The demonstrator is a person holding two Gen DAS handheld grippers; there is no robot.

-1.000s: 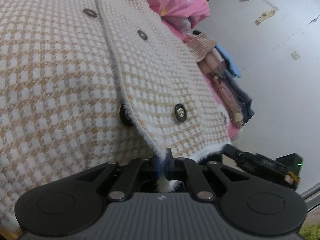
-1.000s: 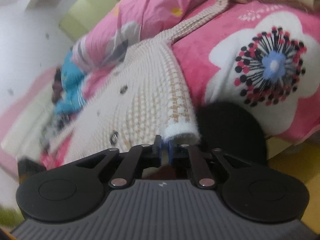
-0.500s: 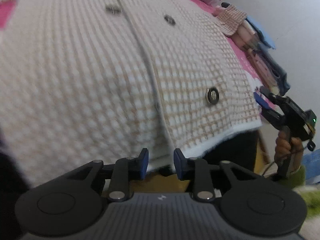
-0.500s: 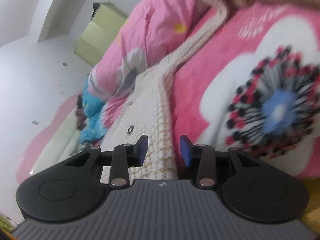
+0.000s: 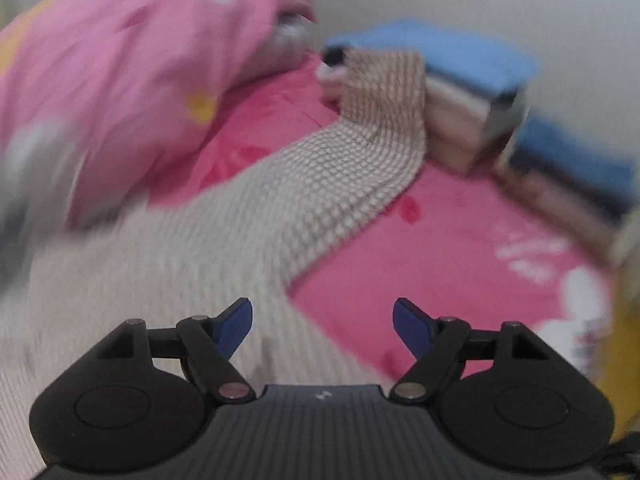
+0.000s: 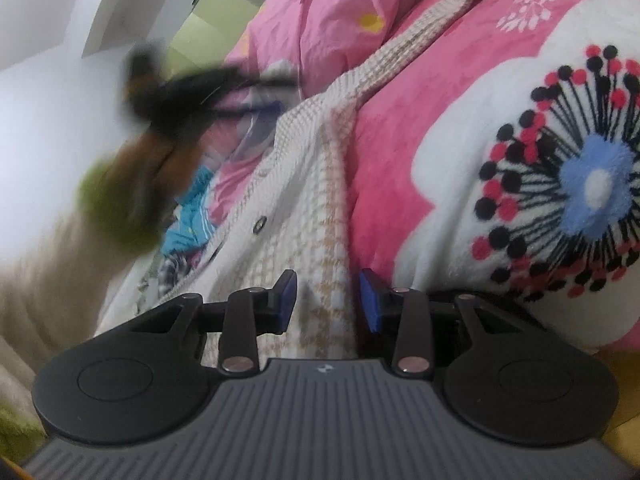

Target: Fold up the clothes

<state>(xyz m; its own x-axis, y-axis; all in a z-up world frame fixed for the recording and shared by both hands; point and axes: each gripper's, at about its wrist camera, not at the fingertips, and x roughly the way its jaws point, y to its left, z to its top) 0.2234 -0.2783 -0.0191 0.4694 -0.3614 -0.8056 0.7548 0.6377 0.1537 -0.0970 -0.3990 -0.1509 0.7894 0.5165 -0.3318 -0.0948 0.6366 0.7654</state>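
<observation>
L claw (image 5: 322, 322): jaws wide apart, just been opening, nothing between the blue pads. It looks down over the checked cardigan (image 5: 168, 280), cream and tan knit, spread on the bed w/ the pink floral blanket (image 5: 460, 256). View is motion-blurred. Cardigan body fills the near-left of that view; its sleeve (image 5: 372, 152) runs away to the far middle and its end rests up against a stack of folded clothes (image 5: 460, 92), blue on top, pale layers under. A 2nd folded pile (image 5: 572, 168), also blue on top, sits to the right of that stack. Pink quilt (image 5: 120, 80) bunched at far left, touching the cardigan's far edge.

R claw (image 6: 328, 300): jaws partly apart, pads not pressing anything; the cardigan's side edge (image 6: 320, 240) lies between and under them, no grip visible. In this view the cardigan runs from near-centre to far, one metal button (image 6: 260, 224) showing left of the claw. Sleeve (image 6: 420, 44) goes off to the far top. Blanket's big white flower w/ blue centre (image 6: 592, 184) sits right of the claw. Blurred at mid-left: the other claw (image 6: 180, 96) held in a hand, green sleeve cuff (image 6: 108, 204) below it, above the cardigan's left part. Turquoise garments (image 6: 192, 220) lie beyond the cardigan on the left.
</observation>
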